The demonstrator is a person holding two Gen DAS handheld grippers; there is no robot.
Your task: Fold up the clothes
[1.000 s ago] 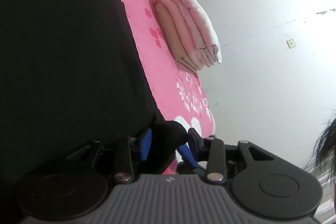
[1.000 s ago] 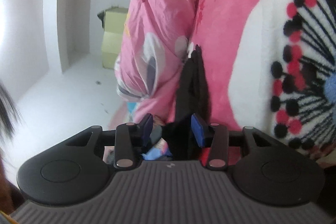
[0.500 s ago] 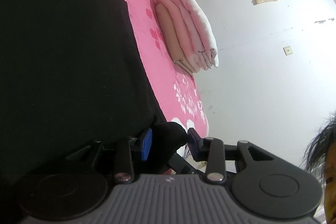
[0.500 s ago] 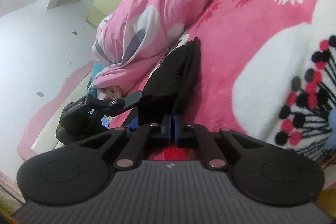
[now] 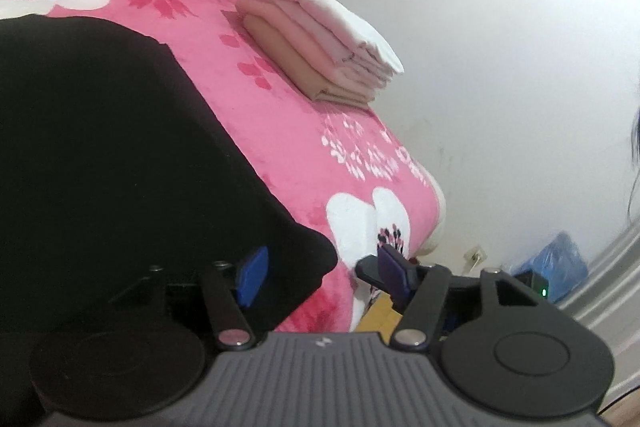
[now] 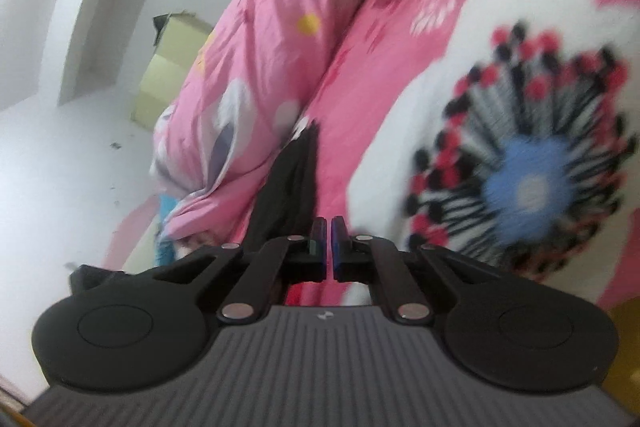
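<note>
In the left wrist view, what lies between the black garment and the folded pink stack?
Only bare pink floral blanket: nothing else lies between the black garment and the folded pink stack, as the left wrist view shows.

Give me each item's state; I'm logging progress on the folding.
black garment: spread on the pink blanket, corner between the jaws, unclamped.
stack of pale clothes: folded.
left gripper: open, jaws just widened.
right gripper: shut, empty.
cardboard box: flaps open.

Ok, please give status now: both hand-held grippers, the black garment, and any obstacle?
Left hand-held gripper just opening, black garment corner between pads, not pinched. Right hand-held gripper shut, empty. Folded pink pile well clear.
</note>
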